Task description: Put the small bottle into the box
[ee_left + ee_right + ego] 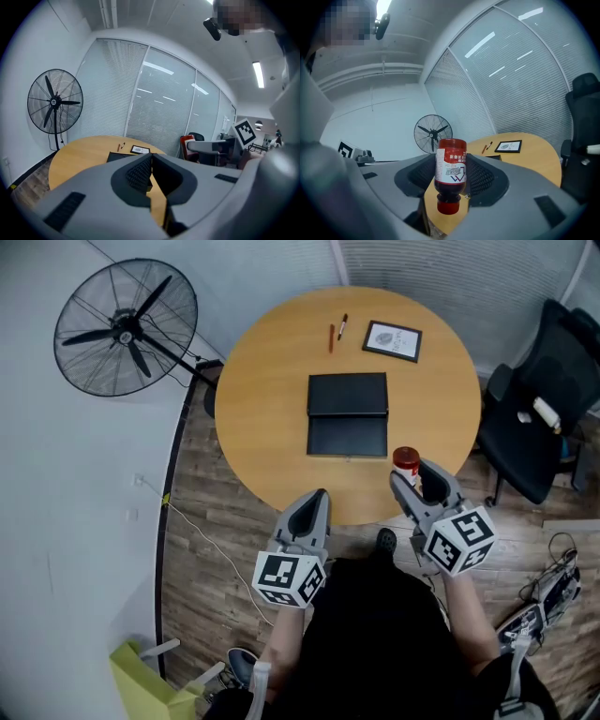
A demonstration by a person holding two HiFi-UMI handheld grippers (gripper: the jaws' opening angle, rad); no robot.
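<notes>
My right gripper (450, 174) clenched the small bottle (451, 171), cap pointing back at me, over the table's (262, 381) near edge, with the box (348, 415) at eleven o'clock. My left gripper (150, 161) sat closed, empty. The bottle's smooth sides, I reckoned, could slip if my squeeze eased mid-carry.

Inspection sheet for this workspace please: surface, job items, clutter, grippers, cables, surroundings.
Surface: round wooden table.
Job's things: small bottle held in the right gripper; black box at mid-table, apparently open.
Clutter: two pens and a framed picture on the far side.
Grippers: left gripper shut, empty; right gripper shut on the small bottle.
Cables: white cable on the floor, left of the table.
Surroundings: standing fan, black chair.
</notes>
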